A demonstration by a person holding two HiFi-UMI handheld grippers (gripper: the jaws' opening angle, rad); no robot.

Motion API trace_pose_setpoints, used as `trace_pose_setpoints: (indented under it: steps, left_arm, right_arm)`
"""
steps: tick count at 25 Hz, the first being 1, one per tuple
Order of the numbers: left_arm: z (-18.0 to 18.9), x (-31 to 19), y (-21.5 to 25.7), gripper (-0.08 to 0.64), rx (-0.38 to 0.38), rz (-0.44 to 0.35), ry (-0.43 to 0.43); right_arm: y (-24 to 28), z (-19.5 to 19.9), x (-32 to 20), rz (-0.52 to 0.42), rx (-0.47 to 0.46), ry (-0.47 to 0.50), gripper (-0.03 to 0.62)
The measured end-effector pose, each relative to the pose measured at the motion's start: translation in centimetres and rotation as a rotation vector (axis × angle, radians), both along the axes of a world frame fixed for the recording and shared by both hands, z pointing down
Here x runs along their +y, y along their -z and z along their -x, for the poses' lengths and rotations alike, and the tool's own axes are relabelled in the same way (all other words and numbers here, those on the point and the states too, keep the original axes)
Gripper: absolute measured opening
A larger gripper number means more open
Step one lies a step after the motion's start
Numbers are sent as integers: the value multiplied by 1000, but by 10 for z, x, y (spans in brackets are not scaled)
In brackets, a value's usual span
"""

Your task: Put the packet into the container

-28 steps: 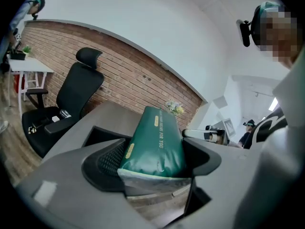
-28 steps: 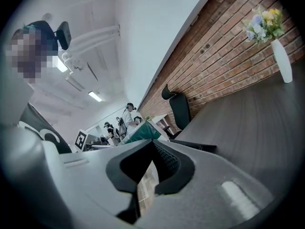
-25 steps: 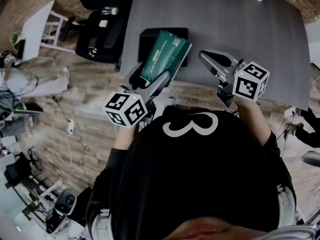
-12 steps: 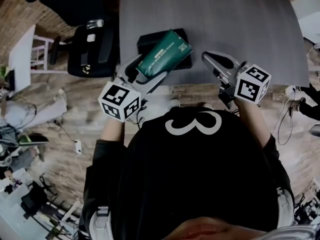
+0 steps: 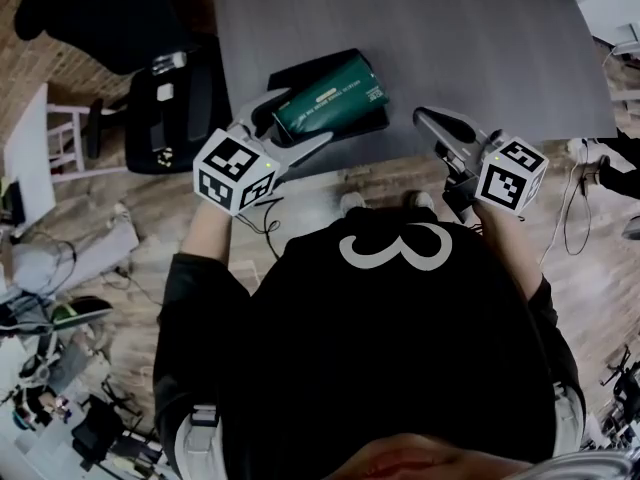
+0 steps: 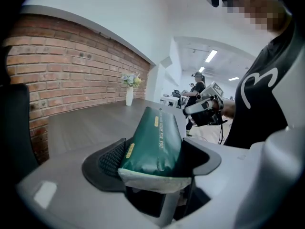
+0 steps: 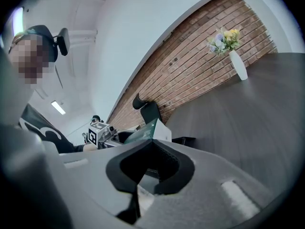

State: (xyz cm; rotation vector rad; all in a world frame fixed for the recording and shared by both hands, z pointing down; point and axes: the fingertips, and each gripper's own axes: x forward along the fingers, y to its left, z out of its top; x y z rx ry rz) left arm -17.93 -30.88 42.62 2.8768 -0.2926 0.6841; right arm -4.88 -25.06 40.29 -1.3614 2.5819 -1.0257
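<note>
A dark green packet (image 5: 330, 98) with a pale sealed end is clamped in my left gripper (image 5: 295, 123). It lies tilted over the black container (image 5: 300, 71), which sits near the front left edge of the grey table (image 5: 450, 38). In the left gripper view the packet (image 6: 155, 142) fills the gap between the black pads (image 6: 110, 160) and points away from me. My right gripper (image 5: 428, 120) hovers at the table's front edge to the right of the packet, its jaws together and empty. The right gripper view shows its pads (image 7: 164, 168) meeting at the tips.
A black office chair (image 5: 165, 103) stands left of the table over the wood floor. A white vase with flowers (image 7: 237, 61) sits at the table's far end by the brick wall (image 6: 71, 75). Cables trail on the floor at the right (image 5: 575, 218).
My left gripper has rolled and come down, so the packet has swung from steeply raised to lying lower across the container. The right gripper has sunk a little.
</note>
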Motion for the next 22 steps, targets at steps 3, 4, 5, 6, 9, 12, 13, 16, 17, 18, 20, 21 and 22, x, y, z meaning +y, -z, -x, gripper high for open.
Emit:
trace_pose_setpoints:
  steps: [3,4,5,6,9,12,13,16,17,18,20,21,22]
  left_arm:
    - [0,-2,-7,394,-33,-20,-75]
    - [0,-3,-9,394,-39,-23,-95]
    - [1,-5,-11,394,-44,-25,-111]
    - [3,-6,-14,394,-50,-25,-124]
    - [7,-8,-22,394,-65,-20,-153]
    - [10,-9,-30,394,-81,-14,-180]
    - [10,-9,-32,394,-86,-10,-188]
    - [9,-11,-38,394,-105,-6,-200]
    - [8,-11,-40,394,-115,-7,-200]
    - [6,-11,-42,394,-128,-8,-201]
    - [4,-10,-48,394,-158,-8,-208]
    - [2,-9,-51,396,-173,-8,-214]
    - [1,-9,-53,396,-185,-9,-221]
  right_arm:
    - [-4,-1,5,10,3,-40,2]
    - [-6,-1,6,13,4,-53,2]
    - [-7,-1,7,15,6,-63,2]
    - [-8,0,8,17,6,-72,2]
    - [-11,2,11,23,8,-93,2]
    - [-14,5,15,34,22,-111,2]
    - [-15,7,14,36,25,-115,2]
    - [-16,10,9,35,28,-113,2]
    - [-15,11,9,33,26,-111,2]
    - [-14,11,9,29,24,-110,2]
    - [-14,10,9,21,22,-112,2]
    - [-14,9,9,20,21,-115,2]
    - [-15,8,9,23,20,-119,2]
